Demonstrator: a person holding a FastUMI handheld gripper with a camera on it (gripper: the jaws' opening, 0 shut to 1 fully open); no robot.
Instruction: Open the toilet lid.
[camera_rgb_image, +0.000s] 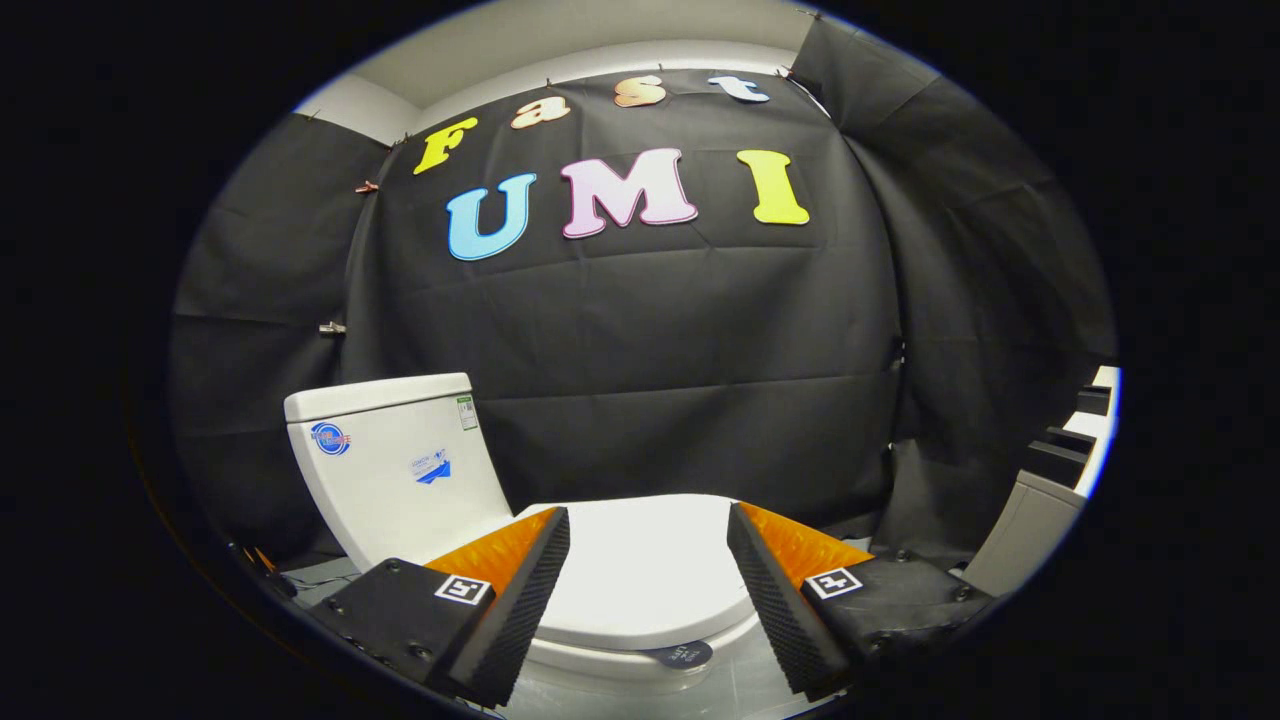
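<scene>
A white toilet stands ahead of me with its lid (640, 565) lying flat and closed over the bowl. Its white tank (395, 470) rises beyond the left finger, seen from the side. A small dark tab (678, 655) sticks out under the lid's near rim. My gripper (648, 575) is open, its two orange-and-black fingers spread wide above the lid's near part, with the lid showing in the gap between them. Nothing is held.
Black cloth walls close the booth behind and to both sides of the toilet. A grey and black stepped structure (1060, 470) stands to the right, beyond the right finger. Pale floor (730, 690) shows below the bowl.
</scene>
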